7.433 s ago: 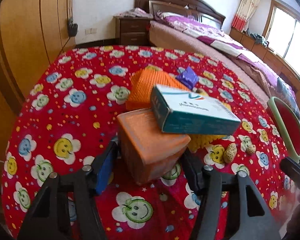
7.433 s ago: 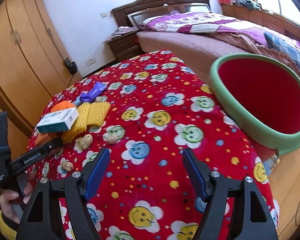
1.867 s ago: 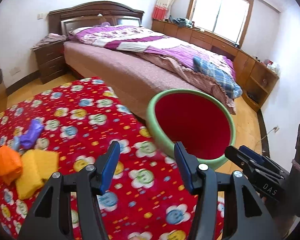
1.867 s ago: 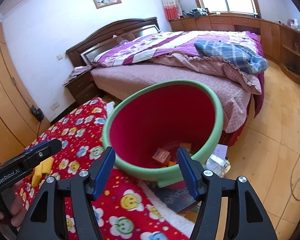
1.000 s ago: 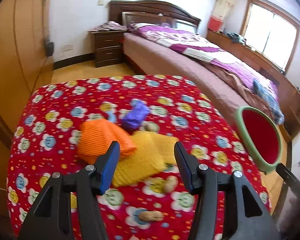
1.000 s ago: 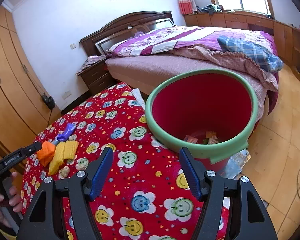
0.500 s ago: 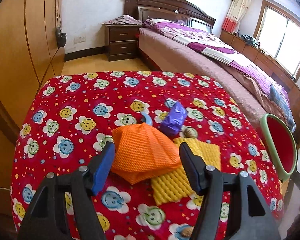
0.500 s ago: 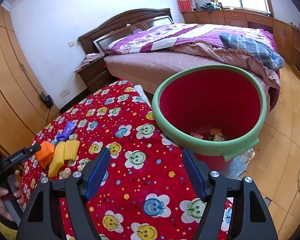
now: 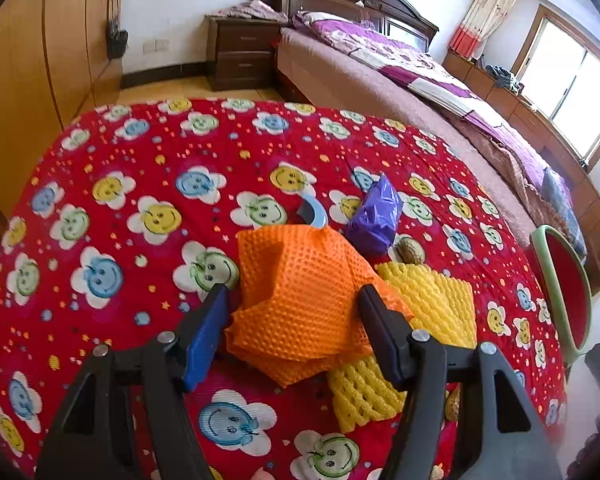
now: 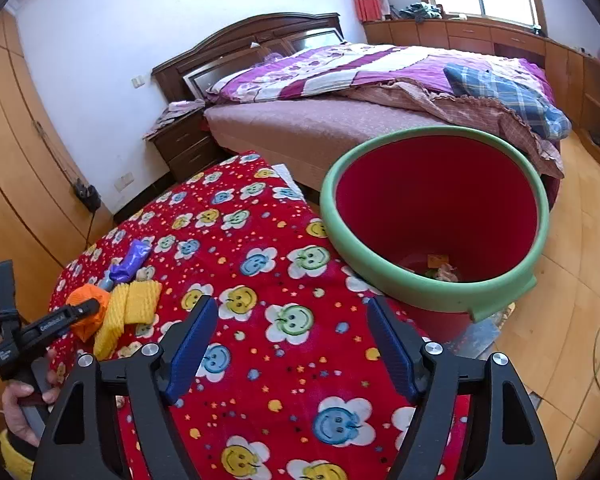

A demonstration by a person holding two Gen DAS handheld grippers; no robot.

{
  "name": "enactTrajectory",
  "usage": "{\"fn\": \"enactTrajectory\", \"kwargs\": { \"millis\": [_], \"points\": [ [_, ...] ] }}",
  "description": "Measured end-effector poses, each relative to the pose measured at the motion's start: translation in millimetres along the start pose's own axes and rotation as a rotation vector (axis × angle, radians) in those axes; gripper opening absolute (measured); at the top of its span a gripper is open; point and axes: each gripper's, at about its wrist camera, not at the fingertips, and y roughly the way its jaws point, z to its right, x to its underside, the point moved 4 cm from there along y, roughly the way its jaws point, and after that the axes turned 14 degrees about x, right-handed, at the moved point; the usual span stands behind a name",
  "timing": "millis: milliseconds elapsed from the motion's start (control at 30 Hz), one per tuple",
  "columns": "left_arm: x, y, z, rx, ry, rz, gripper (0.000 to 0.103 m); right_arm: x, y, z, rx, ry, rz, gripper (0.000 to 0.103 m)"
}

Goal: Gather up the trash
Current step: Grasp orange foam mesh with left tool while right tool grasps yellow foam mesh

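My left gripper (image 9: 296,308) is open with its two fingers on either side of a crumpled orange foam net (image 9: 300,296) on the red smiley tablecloth (image 9: 100,216). A yellow foam net (image 9: 432,312) lies just right of it, partly under it. A purple wrapper (image 9: 376,216), a small blue scrap (image 9: 312,212) and a nut (image 9: 410,250) lie beyond. My right gripper (image 10: 290,334) is open and empty above the cloth, near the red bin with a green rim (image 10: 432,216), which holds some trash. The orange net (image 10: 90,310) and the left gripper (image 10: 66,314) show in the right wrist view.
The bin (image 9: 556,280) stands off the table's right edge. More nuts (image 9: 454,404) lie near the yellow net. A bed (image 10: 380,92), a nightstand (image 9: 240,56) and wooden wardrobes (image 9: 40,60) surround the table.
My left gripper has come forward and down so the orange net now lies between its open fingers. The right gripper has shifted only slightly near the bin.
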Motion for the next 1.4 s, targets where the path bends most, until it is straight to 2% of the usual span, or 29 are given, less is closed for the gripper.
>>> {"fn": "enactTrajectory", "kwargs": {
  "millis": [167, 267, 400, 500, 567, 733, 867, 1133, 1400],
  "points": [
    [2, 3, -1, 0.025, -0.025, 0.000, 0.061, 5, 7, -12, -0.004, -0.027, -0.027, 0.079],
    [3, 3, 3, 0.044, -0.007, 0.003, 0.051, 8, 7, -21, 0.013, -0.071, -0.015, 0.079],
    [4, 1, 7, 0.069, 0.007, 0.009, 0.032, 10, 6, -35, 0.027, -0.129, 0.010, 0.079],
    [4, -10, 6, 0.085, 0.005, 0.028, 0.024, 9, 5, -48, 0.008, -0.157, 0.019, 0.079],
    [3, -24, 2, 0.091, 0.003, 0.054, 0.023, 9, 6, -58, -0.024, -0.170, 0.004, 0.079],
    [-2, -49, -7, 0.028, 0.006, 0.113, 0.023, 10, 7, -88, -0.132, -0.203, -0.049, 0.079],
    [-3, -63, -20, -0.016, -0.011, 0.148, 0.023, 12, 10, -119, -0.164, -0.264, -0.061, 0.079],
    [-3, -82, -40, -0.043, -0.059, 0.195, 0.023, 22, 21, -182, -0.220, -0.400, -0.062, 0.079],
    [-1, -78, -44, -0.052, -0.077, 0.193, 0.023, 40, 42, -214, -0.243, -0.475, -0.104, 0.048]
  ]
}}
